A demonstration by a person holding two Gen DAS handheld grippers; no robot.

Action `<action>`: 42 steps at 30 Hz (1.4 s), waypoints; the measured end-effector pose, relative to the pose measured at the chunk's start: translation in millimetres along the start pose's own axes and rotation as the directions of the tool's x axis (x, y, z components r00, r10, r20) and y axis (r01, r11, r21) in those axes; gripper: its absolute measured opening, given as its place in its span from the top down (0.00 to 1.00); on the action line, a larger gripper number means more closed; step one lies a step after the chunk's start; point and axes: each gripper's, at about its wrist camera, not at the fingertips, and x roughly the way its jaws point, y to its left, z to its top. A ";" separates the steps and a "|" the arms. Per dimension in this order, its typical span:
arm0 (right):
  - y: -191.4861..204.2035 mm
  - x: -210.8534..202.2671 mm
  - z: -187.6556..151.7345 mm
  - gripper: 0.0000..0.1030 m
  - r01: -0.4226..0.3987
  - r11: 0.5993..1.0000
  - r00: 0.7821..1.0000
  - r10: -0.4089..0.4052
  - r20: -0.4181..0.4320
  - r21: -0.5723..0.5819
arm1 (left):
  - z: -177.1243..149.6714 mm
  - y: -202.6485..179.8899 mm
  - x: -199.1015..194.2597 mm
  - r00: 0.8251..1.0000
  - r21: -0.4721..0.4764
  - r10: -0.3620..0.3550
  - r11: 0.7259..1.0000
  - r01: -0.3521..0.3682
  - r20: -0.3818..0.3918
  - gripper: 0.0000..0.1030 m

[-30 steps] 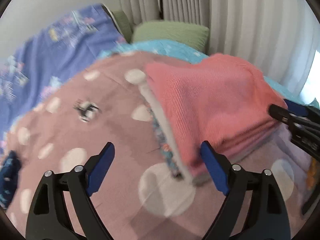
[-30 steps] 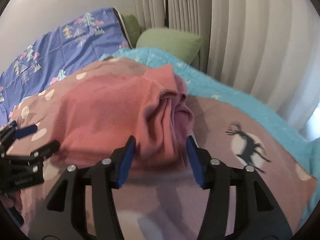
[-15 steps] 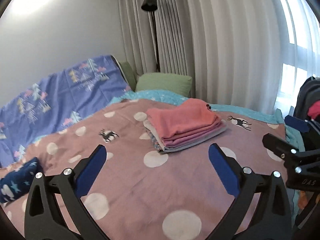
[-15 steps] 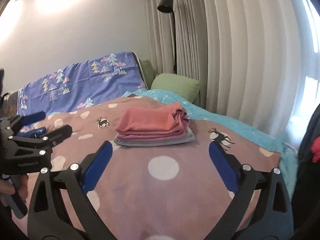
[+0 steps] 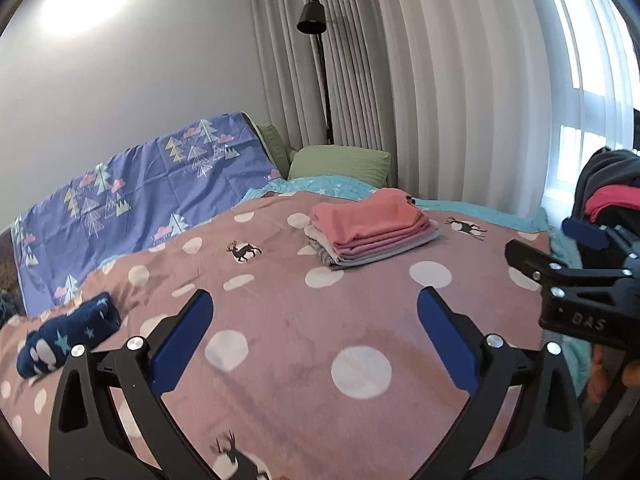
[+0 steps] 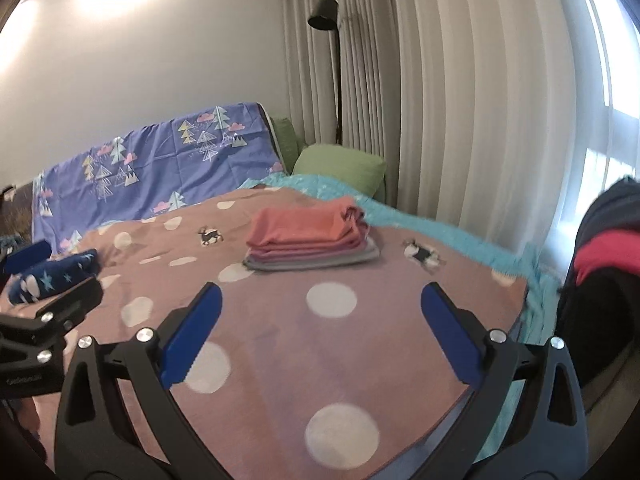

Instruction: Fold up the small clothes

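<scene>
Stack (image 5: 370, 232) of folded clothes squared up at 12 o'clock on the bed (image 5: 280, 320), probably parked far back to keep the near blanket free for folding. Left gripper (image 5: 316, 334) and right gripper (image 6: 322, 330) both empty, jaws just spread wide, well short of stack. Dark starred piece (image 5: 68, 334) bunched at 9 o'clock, likely next up.

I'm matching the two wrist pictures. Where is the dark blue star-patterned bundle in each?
Left wrist: dark blue bundle lies at lower left on the spotted blanket.
Right wrist: it sits at the left edge, mid-height.
Shared landmark: the folded clothes stack near the green pillow.
</scene>
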 end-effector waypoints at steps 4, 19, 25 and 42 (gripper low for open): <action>8.2 -9.7 -4.9 0.02 0.006 1.000 1.000 -0.006 -0.008 -0.009 | -8.6 5.7 -18.5 0.999 -0.014 0.035 0.999 -0.035 -0.006 0.01; 36.0 -17.8 -19.3 0.02 0.007 0.999 0.998 -0.009 -0.058 -0.042 | -34.1 15.8 -32.5 0.996 -0.045 0.065 0.997 -0.068 -0.066 0.01; 43.5 -14.8 -20.1 0.02 0.004 0.999 0.998 -0.007 -0.064 -0.051 | -36.7 22.5 -35.7 0.995 -0.064 0.066 0.995 -0.070 -0.069 0.01; 60.2 -9.6 -21.6 0.02 0.012 0.997 0.998 -0.018 -0.068 -0.079 | -42.0 37.0 -33.2 0.994 -0.101 0.076 0.991 -0.084 -0.083 0.01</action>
